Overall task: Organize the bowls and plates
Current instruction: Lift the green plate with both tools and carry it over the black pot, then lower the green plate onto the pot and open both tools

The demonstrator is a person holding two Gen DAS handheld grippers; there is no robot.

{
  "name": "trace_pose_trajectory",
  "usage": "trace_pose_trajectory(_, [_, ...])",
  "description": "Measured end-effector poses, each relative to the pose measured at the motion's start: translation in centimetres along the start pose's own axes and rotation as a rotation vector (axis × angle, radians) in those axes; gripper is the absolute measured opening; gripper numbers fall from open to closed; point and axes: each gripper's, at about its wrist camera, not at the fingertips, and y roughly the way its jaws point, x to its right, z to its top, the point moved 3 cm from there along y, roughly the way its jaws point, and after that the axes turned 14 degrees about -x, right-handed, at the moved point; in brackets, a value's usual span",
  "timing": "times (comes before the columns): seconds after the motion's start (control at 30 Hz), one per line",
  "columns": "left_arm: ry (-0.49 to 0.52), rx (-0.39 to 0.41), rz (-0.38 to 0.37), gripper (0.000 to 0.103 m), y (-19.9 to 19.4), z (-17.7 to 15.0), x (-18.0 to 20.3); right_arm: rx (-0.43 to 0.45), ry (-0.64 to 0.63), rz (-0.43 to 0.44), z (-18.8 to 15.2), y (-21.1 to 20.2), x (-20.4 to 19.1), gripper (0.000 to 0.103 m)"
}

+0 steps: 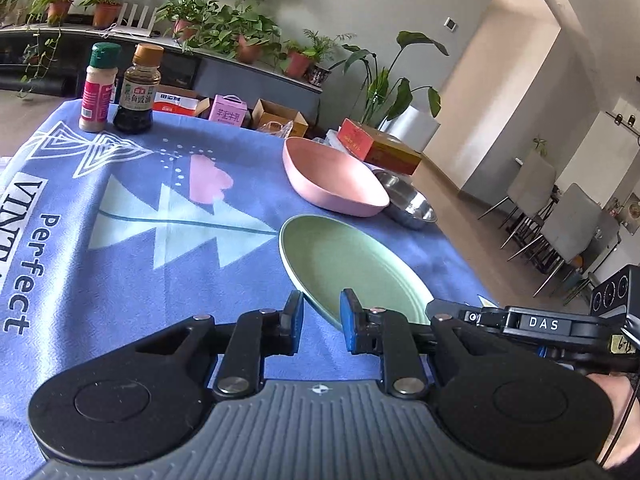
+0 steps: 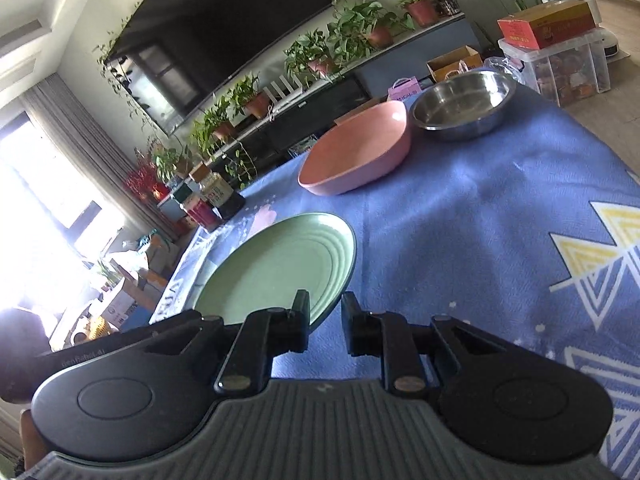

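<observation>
1. Blue-padded left tongs (image 1: 322,322): jaws a little spread, pinching nothing; the near rim of the green plate (image 1: 344,264) shows in the gap.
2. Black right tongs (image 2: 325,326): jaws a little spread, empty; the plate rim lies by the left finger.
3. Green plate: flat on the blue patterned cloth (image 1: 160,280), at 12 o'clock from the left tongs.
4. Pink bowl (image 1: 332,180): further out at 12 o'clock, apart from the plate.
5. Steel bowl (image 1: 408,200): just beside the pink bowl, at its 3 o'clock.
6. Two bottles (image 1: 120,88): far cloth edge, 10 o'clock.

green plate (image 1: 352,268) near rim: behind tongs | tablecloth (image 1: 24,264) lettering: cropped
</observation>
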Motion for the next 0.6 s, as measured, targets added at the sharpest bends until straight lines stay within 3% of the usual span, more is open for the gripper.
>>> trace_pose_trajectory(0.6, [-0.026, -0.014, -0.005, 0.022, 0.0, -0.2, -1.1, 0.008, 0.018, -0.016, -0.2, -0.2, 0.3, 0.044])
